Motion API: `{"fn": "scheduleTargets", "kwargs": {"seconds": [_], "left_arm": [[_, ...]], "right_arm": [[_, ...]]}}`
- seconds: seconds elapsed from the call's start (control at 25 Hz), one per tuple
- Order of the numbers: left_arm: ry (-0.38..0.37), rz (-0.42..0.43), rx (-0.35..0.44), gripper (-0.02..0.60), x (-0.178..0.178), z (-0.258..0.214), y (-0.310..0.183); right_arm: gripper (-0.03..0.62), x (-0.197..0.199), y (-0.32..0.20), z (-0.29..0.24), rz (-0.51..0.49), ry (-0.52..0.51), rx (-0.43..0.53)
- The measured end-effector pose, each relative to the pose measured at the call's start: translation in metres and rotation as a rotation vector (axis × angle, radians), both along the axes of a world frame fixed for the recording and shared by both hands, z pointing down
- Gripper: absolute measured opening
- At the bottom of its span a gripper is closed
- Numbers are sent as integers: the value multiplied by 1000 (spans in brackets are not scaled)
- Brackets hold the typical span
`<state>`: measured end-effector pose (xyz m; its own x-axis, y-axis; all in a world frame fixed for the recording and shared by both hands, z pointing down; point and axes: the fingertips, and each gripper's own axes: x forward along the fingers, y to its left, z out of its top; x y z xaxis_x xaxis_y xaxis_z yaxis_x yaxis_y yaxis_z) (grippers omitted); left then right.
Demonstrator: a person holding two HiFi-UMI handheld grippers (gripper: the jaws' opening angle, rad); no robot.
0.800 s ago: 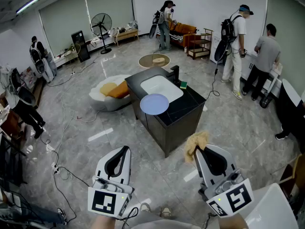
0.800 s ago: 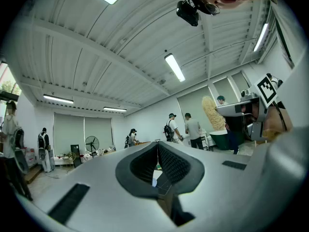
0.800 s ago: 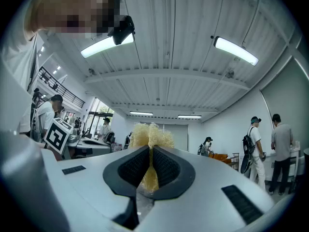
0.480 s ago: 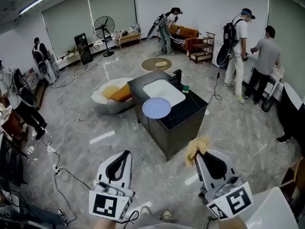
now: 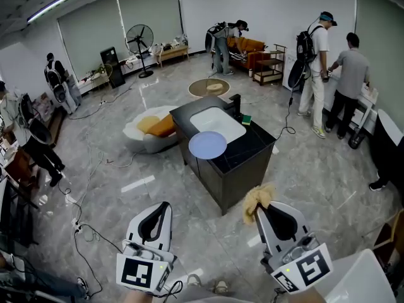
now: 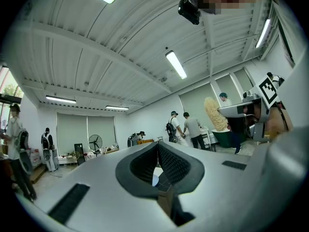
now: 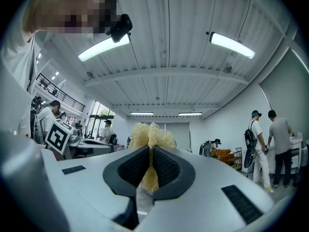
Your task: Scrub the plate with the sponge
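Observation:
A pale blue plate (image 5: 207, 144) lies on the black island counter (image 5: 252, 145), just in front of its white sink (image 5: 216, 122). Both grippers hang over the floor, well short of the counter. My right gripper (image 5: 257, 211) is shut on a yellow fibrous sponge (image 5: 258, 197), which sticks out past the jaws; in the right gripper view the sponge (image 7: 150, 137) is pinched between the pads of that gripper (image 7: 150, 150). My left gripper (image 5: 165, 207) is shut with nothing in it, and its jaws meet in the left gripper view (image 6: 157, 145). The plate shows through the small gap below them.
A black faucet (image 5: 235, 100) and a small green sponge (image 5: 245, 118) stand by the sink. A white and orange beanbag (image 5: 149, 128) lies left of the counter, with cables (image 5: 85, 226) on the floor. Several people stand along the walls, and a fan (image 5: 139, 40) is at the back.
The counter and plate sit slightly lower in the head view. Both grippers keep their stance, and the right one still holds the sponge. A person at the back has bent over.

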<state>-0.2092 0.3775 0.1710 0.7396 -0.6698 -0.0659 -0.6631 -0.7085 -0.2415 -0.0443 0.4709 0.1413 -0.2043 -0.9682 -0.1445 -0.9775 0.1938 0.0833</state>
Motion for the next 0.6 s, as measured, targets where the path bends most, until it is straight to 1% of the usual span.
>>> {"fn": "scheduleTargets", "kwargs": {"seconds": [0.28, 0.6], "left_arm": [[-25, -13, 0, 21, 8, 8, 4], [-12, -18, 15, 21, 22, 11, -17]], "right_arm": [[48, 13, 2, 11, -5, -16, -5], [48, 30, -19, 13, -3, -2, 4]]}}
